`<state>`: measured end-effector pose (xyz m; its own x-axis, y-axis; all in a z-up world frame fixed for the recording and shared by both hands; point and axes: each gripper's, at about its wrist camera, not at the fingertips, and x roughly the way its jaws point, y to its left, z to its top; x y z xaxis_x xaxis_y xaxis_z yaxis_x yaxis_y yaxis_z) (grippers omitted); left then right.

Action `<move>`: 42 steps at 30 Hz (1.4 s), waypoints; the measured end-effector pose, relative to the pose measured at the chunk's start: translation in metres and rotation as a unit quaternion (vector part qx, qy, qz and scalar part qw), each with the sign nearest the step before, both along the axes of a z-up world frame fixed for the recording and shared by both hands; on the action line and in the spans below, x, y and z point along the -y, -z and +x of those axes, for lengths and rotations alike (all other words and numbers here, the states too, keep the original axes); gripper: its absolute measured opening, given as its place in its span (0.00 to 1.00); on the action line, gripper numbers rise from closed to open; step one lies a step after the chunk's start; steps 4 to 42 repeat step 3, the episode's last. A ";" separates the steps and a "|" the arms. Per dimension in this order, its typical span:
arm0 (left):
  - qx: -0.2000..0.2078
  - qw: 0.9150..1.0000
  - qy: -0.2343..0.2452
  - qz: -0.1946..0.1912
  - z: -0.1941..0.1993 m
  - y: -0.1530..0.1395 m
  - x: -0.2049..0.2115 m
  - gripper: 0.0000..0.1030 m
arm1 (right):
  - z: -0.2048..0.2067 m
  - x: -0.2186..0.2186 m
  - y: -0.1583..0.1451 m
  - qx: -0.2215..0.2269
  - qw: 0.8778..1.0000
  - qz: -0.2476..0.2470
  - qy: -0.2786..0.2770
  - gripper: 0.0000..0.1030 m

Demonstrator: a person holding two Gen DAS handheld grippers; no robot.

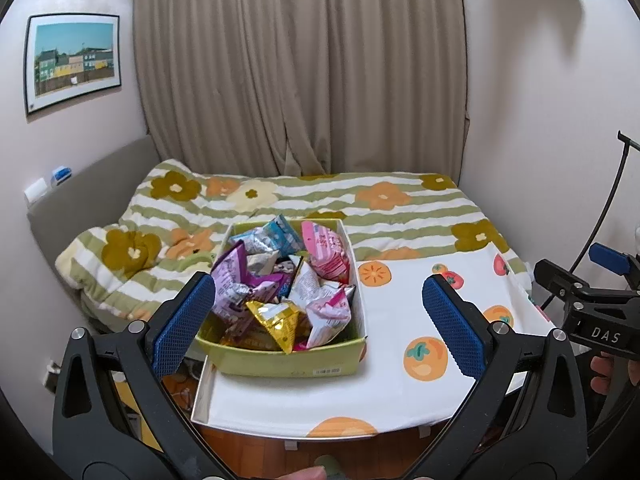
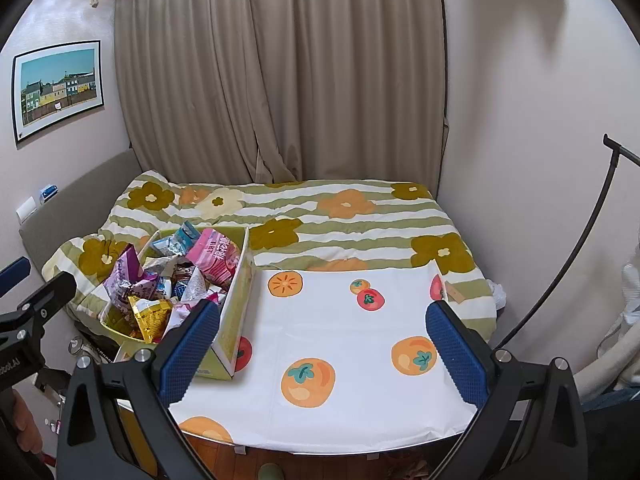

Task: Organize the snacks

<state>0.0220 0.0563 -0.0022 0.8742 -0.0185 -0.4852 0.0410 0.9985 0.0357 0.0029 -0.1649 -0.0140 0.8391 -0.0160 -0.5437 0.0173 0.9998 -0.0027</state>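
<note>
flanking snack box [image 1: 280,360], gripper [image 1: 318,320] agape

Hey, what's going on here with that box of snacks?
A person holds two grippers, both open and empty. The left gripper hovers in front of a green box heaped with snack packets, which sits at the left of a fruit-print tablecloth. The right gripper faces the bare cloth. Nothing has been grasped.

Beige curtain [image 1: 300,68] drawn, framed picture [image 1: 72,60] on pale wall, floral striped bedding [image 2: 320,220]
</note>
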 end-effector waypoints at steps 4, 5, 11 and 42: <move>-0.002 1.000 0.004 0.000 0.007 0.002 0.004 1.00 | 0.001 0.002 0.003 -0.003 1.000 0.001 0.000 1.00; -0.002 1.000 0.004 0.000 0.007 0.002 0.004 1.00 | 0.001 0.002 0.003 -0.003 1.000 0.001 0.000 1.00; -0.002 1.000 0.004 0.000 0.007 0.002 0.004 1.00 | 0.001 0.002 0.003 -0.003 1.000 0.001 0.000 1.00; -0.002 1.000 0.004 0.000 0.007 0.002 0.004 1.00 | 0.001 0.002 0.003 -0.003 1.000 0.001 0.000 1.00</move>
